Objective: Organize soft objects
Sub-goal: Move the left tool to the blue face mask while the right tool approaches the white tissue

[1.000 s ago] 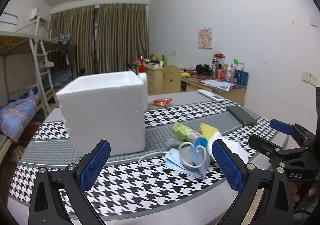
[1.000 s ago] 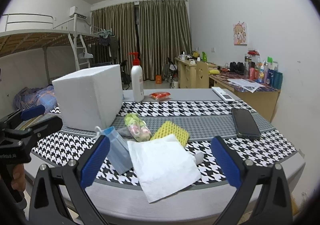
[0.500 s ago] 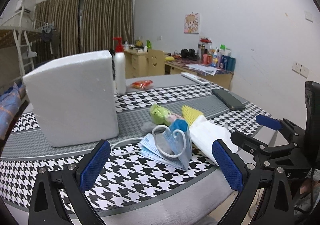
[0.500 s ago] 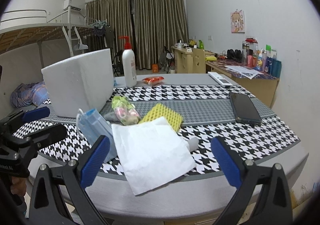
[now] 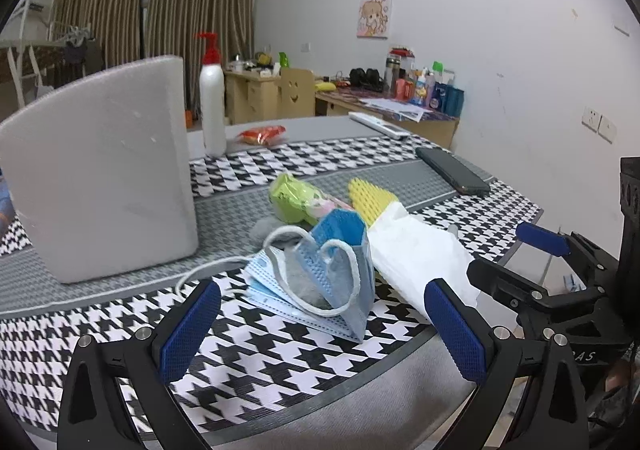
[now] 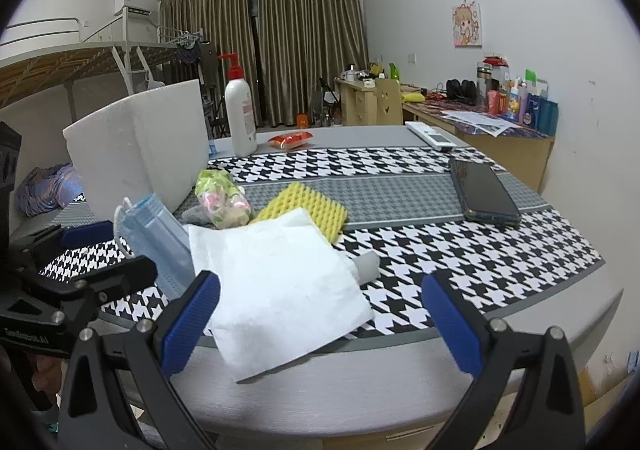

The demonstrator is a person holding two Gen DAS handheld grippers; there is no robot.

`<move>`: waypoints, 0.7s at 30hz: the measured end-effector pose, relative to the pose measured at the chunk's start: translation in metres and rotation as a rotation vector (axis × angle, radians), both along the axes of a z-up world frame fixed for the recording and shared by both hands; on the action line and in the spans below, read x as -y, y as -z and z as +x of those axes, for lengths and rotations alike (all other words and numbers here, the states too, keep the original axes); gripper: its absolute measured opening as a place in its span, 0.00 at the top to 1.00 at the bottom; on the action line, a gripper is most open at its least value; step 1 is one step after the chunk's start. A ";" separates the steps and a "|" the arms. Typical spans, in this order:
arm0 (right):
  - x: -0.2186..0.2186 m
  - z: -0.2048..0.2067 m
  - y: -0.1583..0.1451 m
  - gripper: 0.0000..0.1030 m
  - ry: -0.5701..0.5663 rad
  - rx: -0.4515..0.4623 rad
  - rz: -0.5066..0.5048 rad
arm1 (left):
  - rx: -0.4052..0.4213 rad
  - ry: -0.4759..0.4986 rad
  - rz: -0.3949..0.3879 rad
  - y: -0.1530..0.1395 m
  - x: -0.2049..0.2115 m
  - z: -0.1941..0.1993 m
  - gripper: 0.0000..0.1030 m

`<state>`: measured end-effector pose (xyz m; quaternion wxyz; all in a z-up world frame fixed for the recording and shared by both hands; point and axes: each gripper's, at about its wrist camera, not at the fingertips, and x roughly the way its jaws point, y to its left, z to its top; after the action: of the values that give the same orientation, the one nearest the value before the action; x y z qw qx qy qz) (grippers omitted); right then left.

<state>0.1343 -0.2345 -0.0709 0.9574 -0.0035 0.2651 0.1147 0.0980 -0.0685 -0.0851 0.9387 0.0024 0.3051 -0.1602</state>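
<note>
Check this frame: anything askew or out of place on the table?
Yes. The white tissue overhangs the table's near edge. It lies over the yellow sponge. The blue masks sit in a loose heap with ear loops splayed.

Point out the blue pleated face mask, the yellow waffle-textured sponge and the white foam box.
blue pleated face mask [image 5: 340, 246], left wrist view, on its upright folded panel.
yellow waffle-textured sponge [image 6: 308, 208], right wrist view, on its top face.
white foam box [image 5: 104, 170], left wrist view, on its near side wall.

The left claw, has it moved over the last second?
Yes. The left claw has come closer to the table and swung right: the blue masks now loom larger between its fingers, and the white foam box has slid toward the left edge.
</note>
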 end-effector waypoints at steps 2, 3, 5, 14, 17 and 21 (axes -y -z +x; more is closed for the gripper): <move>0.002 0.002 0.002 0.01 0.008 -0.004 -0.002 | -0.014 0.007 -0.001 0.004 0.002 0.004 0.01; 0.004 0.002 0.002 0.01 0.011 -0.005 -0.001 | -0.019 0.010 0.000 0.005 0.004 0.006 0.02; 0.007 0.004 0.003 0.01 0.014 -0.009 0.006 | -0.030 0.014 0.001 0.008 0.005 0.010 0.05; 0.017 0.009 0.007 0.01 0.034 -0.024 0.010 | -0.063 0.031 -0.004 0.013 0.013 0.020 0.20; 0.017 0.010 0.009 0.01 0.032 -0.032 0.009 | -0.066 0.022 -0.010 0.014 0.013 0.021 0.25; 0.015 0.010 0.011 0.01 0.025 -0.035 0.011 | -0.083 0.028 -0.022 0.017 0.014 0.024 0.40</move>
<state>0.1439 -0.2499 -0.0818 0.9539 0.0072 0.2811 0.1045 0.1220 -0.0825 -0.1021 0.9230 -0.0102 0.3419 -0.1765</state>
